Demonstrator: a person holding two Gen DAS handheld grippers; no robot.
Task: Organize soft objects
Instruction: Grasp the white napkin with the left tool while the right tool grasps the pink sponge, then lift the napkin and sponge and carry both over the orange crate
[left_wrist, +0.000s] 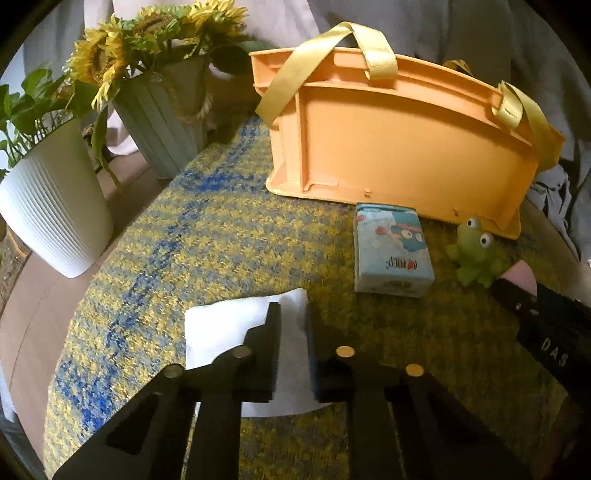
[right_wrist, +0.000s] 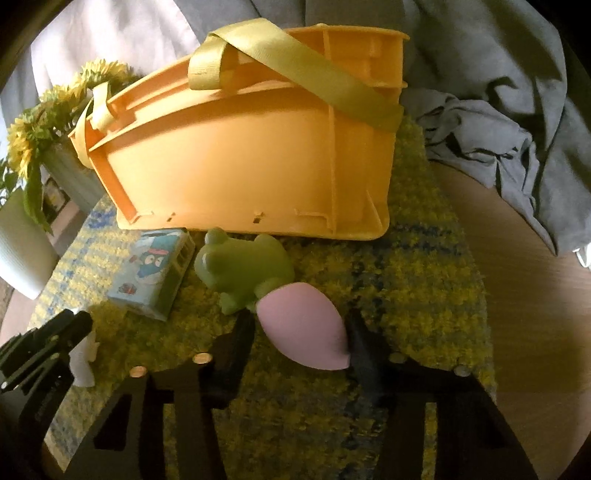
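Observation:
An orange basket with yellow straps stands at the back of the mat; it also shows in the right wrist view. In front of it lie a blue tissue pack and a green frog toy. My left gripper is narrowly open around a white folded cloth, the jaws straddling its right part. My right gripper is open around a pink egg-shaped sponge that lies between its fingers, next to the frog. The sponge's tip shows in the left wrist view.
A yellow-blue mat covers the wooden table. A white ribbed plant pot and a grey-green vase of sunflowers stand at the left. Grey clothing lies at the back right. The other gripper shows at each view's edge.

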